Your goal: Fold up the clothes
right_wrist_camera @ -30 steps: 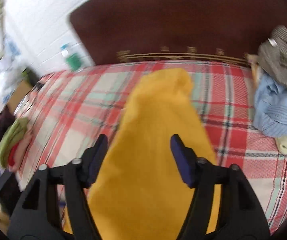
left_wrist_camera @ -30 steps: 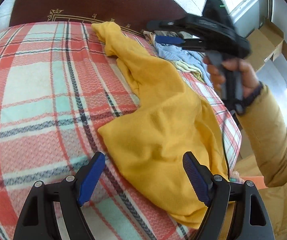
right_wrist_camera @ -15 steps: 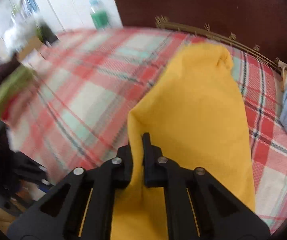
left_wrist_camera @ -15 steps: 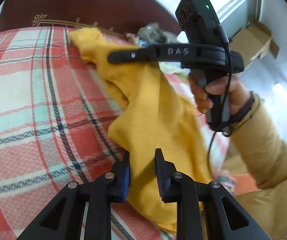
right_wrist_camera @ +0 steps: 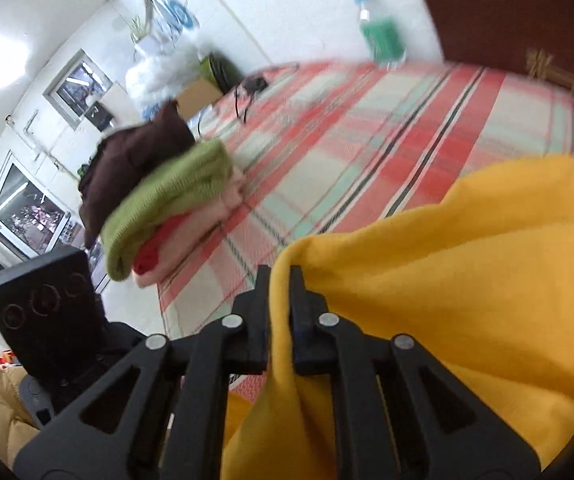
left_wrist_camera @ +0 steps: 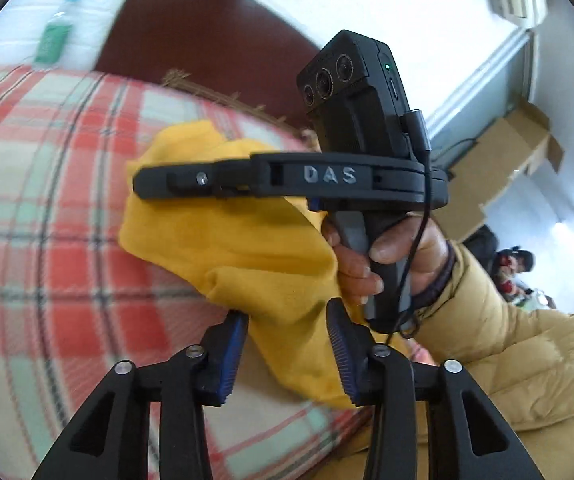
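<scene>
Both tongs straddle the yellow garment (right_wrist_camera: 467,280): right tongs (right_wrist_camera: 280,280) pinch its edge, left tongs (left_wrist_camera: 287,320), lately widening, stand open.

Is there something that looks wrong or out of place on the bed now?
Nothing is spilled or damaged. The folded stack sits at the very edge of the bed, slightly overhanging. The yellow garment is bunched, as expected mid-fold.

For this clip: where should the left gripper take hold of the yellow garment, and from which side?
Probably the loose folded edge of the yellow garment hanging between the left gripper fingers, approached from the near side. The right gripper already pinches the other edge, so this drooping fold looks like the free part.
</scene>
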The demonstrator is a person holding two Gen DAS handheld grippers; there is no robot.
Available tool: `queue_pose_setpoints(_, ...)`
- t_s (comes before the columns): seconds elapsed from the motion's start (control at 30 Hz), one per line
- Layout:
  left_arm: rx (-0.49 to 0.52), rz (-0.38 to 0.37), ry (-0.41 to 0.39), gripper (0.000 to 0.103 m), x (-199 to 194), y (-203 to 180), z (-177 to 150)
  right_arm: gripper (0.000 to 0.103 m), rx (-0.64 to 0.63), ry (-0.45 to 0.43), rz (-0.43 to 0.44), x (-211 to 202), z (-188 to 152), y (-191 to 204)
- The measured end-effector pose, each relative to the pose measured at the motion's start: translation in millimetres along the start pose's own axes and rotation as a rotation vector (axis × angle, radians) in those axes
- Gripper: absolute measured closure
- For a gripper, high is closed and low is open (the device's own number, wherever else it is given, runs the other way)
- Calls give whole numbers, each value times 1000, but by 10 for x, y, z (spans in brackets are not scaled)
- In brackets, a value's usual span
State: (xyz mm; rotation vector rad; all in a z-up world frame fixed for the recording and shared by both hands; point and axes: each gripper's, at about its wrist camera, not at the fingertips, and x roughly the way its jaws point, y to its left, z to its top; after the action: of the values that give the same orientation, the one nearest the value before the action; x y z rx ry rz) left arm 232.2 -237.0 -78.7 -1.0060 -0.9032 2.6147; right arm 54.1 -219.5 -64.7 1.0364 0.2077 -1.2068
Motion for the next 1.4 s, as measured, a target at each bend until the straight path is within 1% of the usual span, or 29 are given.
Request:
queue_pose_setpoints(0.03,-13,15,8,52,10,24,-32,69,6,30,5,83,-47,4)
queue_pose_setpoints(0.07,-23,30,12,50,8,53,-54,58,3,47,2,114,-89,22)
queue_pose_setpoints(0.1,-16,42,7,45,8,52,-41,51,-12,45,-10,76,-123,59)
queue_pose_setpoints(0.13,-7,54,1,41,9,49,-24,48,-29,34,-27,-9,-159,89)
queue_pose_setpoints(0.17,2,66,-5,39,9,45,-8,46,-41,5,-44,-158,-193,105)
queue_pose_setpoints(0.2,17,59,-21,36,-19,21,25,46,-46,-32,-51,-314,-218,115)
queue_pose_setpoints(0.27,57,38,-66,30,-101,-56,109,46,-41,-136,-76,-749,-307,103)
queue_pose_setpoints(0.3,76,39,-78,24,-90,-91,157,42,-30,-199,-98,-998,-360,62)
queue_pose_setpoints(0.33,93,43,-87,22,-71,-124,205,38,-9,-264,-133,-1252,-428,-3)
queue_pose_setpoints(0.4,129,49,-106,22,-34,-191,300,30,65,-387,-227,-1752,-611,-210)
queue_pose_setpoints(0.47,152,55,-118,22,65,-237,433,27,182,-439,-280,-2078,-820,-513)
queue_pose_setpoints(0.53,156,49,-98,21,217,-282,505,27,298,-442,-325,-2217,-1030,-817)
queue_pose_setpoints(0.57,156,57,-82,21,329,-296,545,27,348,-440,-326,-2245,-1126,-950)
queue_pose_setpoints(0.63,157,71,-42,21,564,-303,621,27,429,-427,-271,-2189,-1294,-1169)
queue_pose_setpoints(0.7,147,74,5,21,805,-275,664,27,482,-418,-196,-2077,-1387,-1313)
queue_pose_setpoints(0.73,139,69,27,21,897,-258,675,27,488,-412,-181,-2020,-1391,-1343)
queue_pose_setpoints(0.77,128,71,47,21,985,-235,681,30,483,-408,-163,-1968,-1385,-1347)
queue_pose_setpoints(0.8,118,75,68,21,1050,-210,661,50,475,-409,-139,-1918,-1368,-1331)
queue_pose_setpoints(0.83,108,79,88,21,1113,-185,638,64,461,-409,-116,-1867,-1343,-1304)
queue_pose_setpoints(0.87,90,85,109,21,1158,-150,591,86,435,-404,-112,-1816,-1307,-1245)
queue_pose_setpoints(0.93,72,76,127,21,1165,-127,503,89,357,-393,-157,-1754,-1243,-1027)
queue_pose_setpoints(1.03,55,48,112,21,1006,-140,382,89,217,-379,-211,-1684,-1186,-622)
queue_pose_setpoints(1.13,31,21,89,21,824,-140,312,89,70,-332,-207,-1471,-1199,-154)
queue_pose_setpoints(1.17,23,7,77,21,759,-143,310,89,27,-302,-200,-1356,-1232,-19)
queue_pose_setpoints(1.23,25,-16,49,17,636,-184,313,91,-45,-228,-194,-1084,-1315,196)
queue_pose_setpoints(1.27,36,-23,33,17,578,-224,317,91,-70,-184,-193,-928,-1354,259)
queue_pose_setpoints(1.33,59,-10,26,17,546,-276,340,90,-77,-116,-174,-675,-1442,284)
queue_pose_setpoints(1.37,69,5,34,17,574,-297,341,86,-75,-98,-175,-613,-1489,273)
queue_pose_setpoints(1.4,78,20,43,17,606,-317,341,81,-75,-89,-173,-591,-1519,266)
